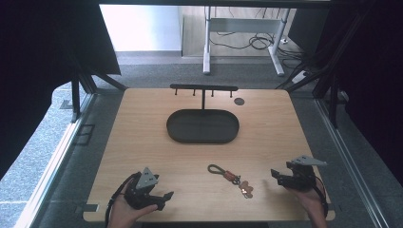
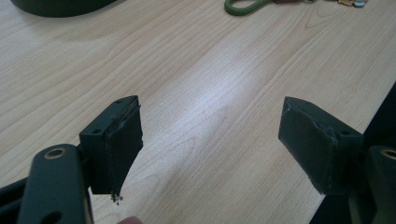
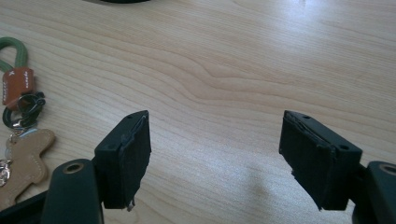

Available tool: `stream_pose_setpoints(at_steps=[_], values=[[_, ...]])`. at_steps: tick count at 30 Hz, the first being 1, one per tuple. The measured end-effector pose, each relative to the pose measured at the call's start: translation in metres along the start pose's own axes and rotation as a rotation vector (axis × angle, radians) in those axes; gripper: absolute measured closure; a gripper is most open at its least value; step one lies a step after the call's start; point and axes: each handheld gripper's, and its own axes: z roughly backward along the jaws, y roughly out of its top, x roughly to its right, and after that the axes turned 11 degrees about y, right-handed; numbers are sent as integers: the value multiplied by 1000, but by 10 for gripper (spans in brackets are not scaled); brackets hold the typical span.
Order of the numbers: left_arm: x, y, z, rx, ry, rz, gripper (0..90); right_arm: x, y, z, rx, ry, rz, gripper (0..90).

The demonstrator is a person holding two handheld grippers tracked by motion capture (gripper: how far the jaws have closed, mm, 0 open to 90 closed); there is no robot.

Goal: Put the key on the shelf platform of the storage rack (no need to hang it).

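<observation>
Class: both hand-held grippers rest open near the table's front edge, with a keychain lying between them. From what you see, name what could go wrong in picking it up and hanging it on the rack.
1. The keychain with green cord loop, brown leather tab and tan leather charm lies flat on the light wooden table, so the right hand-held gripper may slip off it.
2. The black T-shaped hook rack has small pegs; the loop could miss.
3. A dropped keychain may land in the dark oval tray.

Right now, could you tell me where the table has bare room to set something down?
Bare wood lies left and right of the dark oval tray, and between it and the green-looped keychain. The near edge is crowded: keychain between left tongs and right tongs.
</observation>
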Motion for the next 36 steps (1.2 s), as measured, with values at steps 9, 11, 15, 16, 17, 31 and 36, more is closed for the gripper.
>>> stream_pose_setpoints(at_steps=[9, 11, 15, 16, 17, 31, 36], values=[[0, 0, -3, 5, -17, 5, 223, -3, 0, -1, -8, 27, 2, 270], [1, 0, -4, 3, -21, 6, 223, -5, -1, 0, -9, 37, -5, 276], [0, -1, -2, -1, -35, 20, 222, -11, -1, 3, -33, 30, 9, 285], [0, -1, -2, -1, -35, 20, 223, -11, -1, 3, -33, 30, 9, 285], [-1, 0, -2, 4, -35, 27, 223, -11, -2, 4, -38, 27, 10, 289], [-7, -3, -4, 8, -53, 41, 223, -19, 13, 27, -124, 26, 60, 328], [-7, -4, -4, 8, -26, 37, 225, -26, 22, 32, -156, 23, 82, 343]])
